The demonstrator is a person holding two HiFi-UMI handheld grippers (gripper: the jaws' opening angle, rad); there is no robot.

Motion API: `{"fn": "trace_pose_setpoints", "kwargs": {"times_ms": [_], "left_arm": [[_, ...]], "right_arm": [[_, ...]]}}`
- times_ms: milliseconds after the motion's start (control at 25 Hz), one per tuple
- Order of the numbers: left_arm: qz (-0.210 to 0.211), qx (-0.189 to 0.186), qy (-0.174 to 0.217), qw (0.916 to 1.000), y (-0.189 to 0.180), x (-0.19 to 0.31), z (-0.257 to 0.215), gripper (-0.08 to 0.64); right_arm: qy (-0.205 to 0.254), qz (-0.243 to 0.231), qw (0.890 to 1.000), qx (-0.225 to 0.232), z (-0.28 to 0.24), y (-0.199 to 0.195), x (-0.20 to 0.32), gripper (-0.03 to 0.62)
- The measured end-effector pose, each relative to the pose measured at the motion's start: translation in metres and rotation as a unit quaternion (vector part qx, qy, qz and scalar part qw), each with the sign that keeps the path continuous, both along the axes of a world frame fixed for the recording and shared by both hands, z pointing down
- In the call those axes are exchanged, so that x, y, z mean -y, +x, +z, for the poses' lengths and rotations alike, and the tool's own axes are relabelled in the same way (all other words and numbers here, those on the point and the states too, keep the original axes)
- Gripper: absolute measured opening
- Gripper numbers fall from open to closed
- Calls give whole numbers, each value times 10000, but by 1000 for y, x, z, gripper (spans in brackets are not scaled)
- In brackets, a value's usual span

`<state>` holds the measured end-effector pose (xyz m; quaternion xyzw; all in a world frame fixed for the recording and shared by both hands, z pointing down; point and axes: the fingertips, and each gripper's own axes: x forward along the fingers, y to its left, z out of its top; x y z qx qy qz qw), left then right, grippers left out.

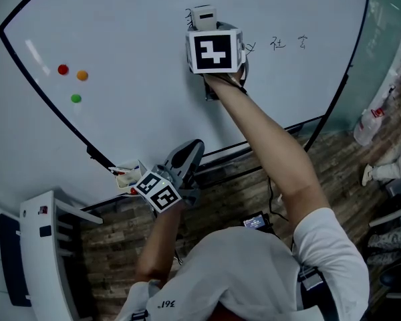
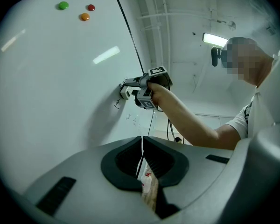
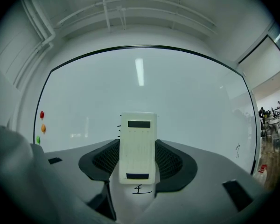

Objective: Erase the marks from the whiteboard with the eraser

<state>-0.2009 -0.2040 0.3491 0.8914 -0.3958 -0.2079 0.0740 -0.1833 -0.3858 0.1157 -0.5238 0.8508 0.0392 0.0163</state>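
Eraser: a pale block (image 3: 138,146) clamped upright between the jaws of the right gripper (image 3: 138,161), which close on its lower half.
Where it is: upper centre of the head view, flat face seemingly against the whiteboard (image 1: 134,59); actual contact cannot be confirmed.
Why held so: gripping low leaves the eraser's long face free to sweep, so the jaws stay off the board.
Marks: short strokes (image 3: 119,127) peek out at the eraser's left edge and one character (image 3: 138,188) sits just below it. Further characters (image 1: 277,43) lie to the right in the head view, so the wiping looks far from done.
Right arm: the arm (image 1: 274,146) reaches up and forward, nearly straight, with the wrist behind the marker cube.
Left gripper: the gripper (image 1: 187,154) is low in the frame's centre, near the board's bottom ledge, jaws together on nothing. The arm is bent, probably parked out of the way.
Magnets: red (image 1: 63,69), orange (image 1: 82,75) and green (image 1: 75,98) at upper left, well apart from the work.
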Motion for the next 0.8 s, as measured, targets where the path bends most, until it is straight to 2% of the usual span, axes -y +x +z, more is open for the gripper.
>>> {"fn": "trace_pose_setpoints", "kwargs": {"times_ms": [240,440,800], "left_arm": [[69,-1,-24,10000,4,2,2,11],[58,-31,-5,10000,2,-1,2,11],[-69,-80,-45,9999,-9,-4,5,11]], "right_arm": [[88,5,9998,-188,0,-5,-2,253],[231,-294,9974,-612,7,-35,-17,253],[321,-634,9925,-996,27,-66,-32,253]]}}
